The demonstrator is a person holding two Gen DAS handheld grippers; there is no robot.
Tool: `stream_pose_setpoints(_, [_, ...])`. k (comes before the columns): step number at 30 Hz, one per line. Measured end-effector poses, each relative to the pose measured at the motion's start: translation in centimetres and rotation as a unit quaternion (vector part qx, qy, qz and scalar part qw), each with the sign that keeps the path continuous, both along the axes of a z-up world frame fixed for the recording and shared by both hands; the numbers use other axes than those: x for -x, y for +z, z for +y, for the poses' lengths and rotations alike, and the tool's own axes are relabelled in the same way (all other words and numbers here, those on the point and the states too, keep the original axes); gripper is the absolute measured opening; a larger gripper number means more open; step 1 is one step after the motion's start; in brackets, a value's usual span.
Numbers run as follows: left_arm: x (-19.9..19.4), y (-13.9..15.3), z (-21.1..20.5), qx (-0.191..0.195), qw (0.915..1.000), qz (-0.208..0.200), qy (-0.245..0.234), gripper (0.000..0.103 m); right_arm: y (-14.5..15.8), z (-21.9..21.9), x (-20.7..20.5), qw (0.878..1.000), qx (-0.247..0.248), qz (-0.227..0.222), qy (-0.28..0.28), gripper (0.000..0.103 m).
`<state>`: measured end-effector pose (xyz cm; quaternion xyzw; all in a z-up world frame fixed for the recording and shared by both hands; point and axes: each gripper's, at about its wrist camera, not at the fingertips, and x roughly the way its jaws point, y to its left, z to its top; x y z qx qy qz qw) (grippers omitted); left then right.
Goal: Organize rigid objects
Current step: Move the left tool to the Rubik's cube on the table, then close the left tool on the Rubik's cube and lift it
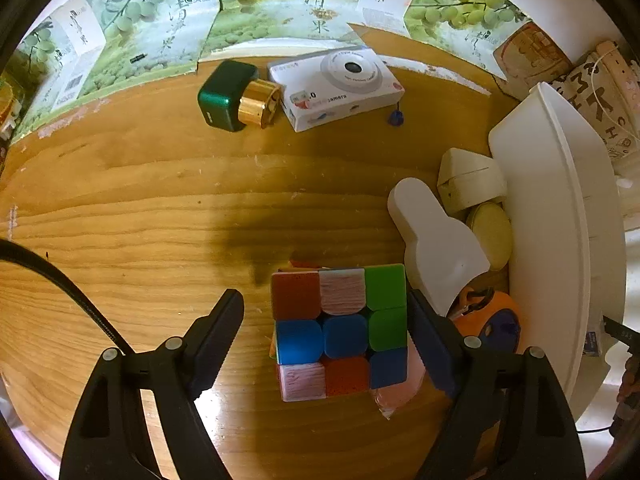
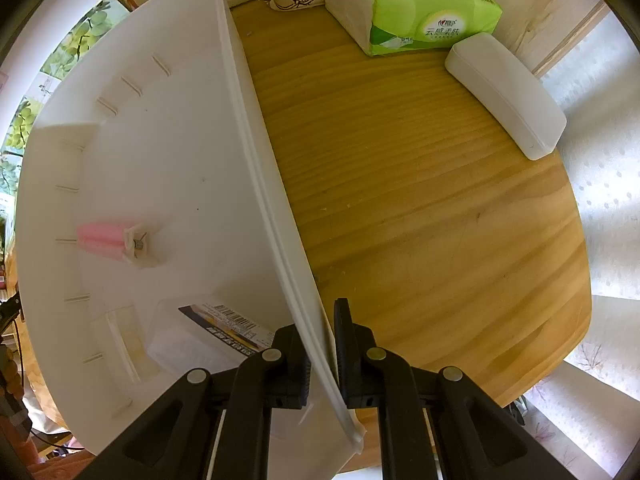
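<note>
In the left wrist view a multicoloured puzzle cube (image 1: 340,332) sits on the wooden table (image 1: 140,220), between the fingers of my left gripper (image 1: 324,300). The jaws stand open around it: the right finger lies against or very near the cube's side, and a gap shows at the left finger (image 1: 220,332). A pink wrapper (image 1: 400,394) pokes out beside the cube. In the right wrist view my right gripper (image 2: 322,354) points down, shut on the side wall of the white bin (image 2: 256,168). A pink item (image 2: 108,240) and a clear labelled box (image 2: 208,332) lie inside the bin.
Right of the cube are a white bottle-shaped piece (image 1: 436,240), a cream block (image 1: 468,180), a yellow disc (image 1: 492,236), an orange object (image 1: 492,320) and the bin (image 1: 560,220). A green-gold item (image 1: 236,96) and camera box (image 1: 336,84) lie far. A tissue pack (image 2: 408,4) and white case (image 2: 504,96) are beyond the bin.
</note>
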<state>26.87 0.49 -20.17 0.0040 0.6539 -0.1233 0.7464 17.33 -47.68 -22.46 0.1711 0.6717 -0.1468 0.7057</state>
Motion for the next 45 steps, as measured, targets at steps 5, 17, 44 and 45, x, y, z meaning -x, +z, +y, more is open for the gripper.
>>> stream_pose_setpoints(5, [-0.1, -0.4, -0.4, -0.003, 0.9999, 0.011, -0.009, 0.071, 0.0, 0.1, 0.0, 1.0, 0.0, 0.0, 0.001, 0.01])
stream_pose_setpoints(17, [0.4, -0.4, -0.2, -0.002, 0.9998, 0.016, -0.011, 0.067, -0.1, 0.3, 0.2, 1.0, 0.001, -0.002, 0.001, 0.01])
stream_pose_setpoints(44, [7.8, 2.9, 2.6, 0.022, 0.9973, -0.016, 0.068, 0.062, -0.1, 1.6, 0.2, 0.998, -0.003, -0.012, 0.062, 0.01])
stream_pose_setpoints(45, [8.5, 3.3, 2.4, 0.023, 0.9971, -0.021, 0.07, 0.062, -0.1, 1.6, 0.3, 0.998, -0.004, -0.013, 0.067, 0.01])
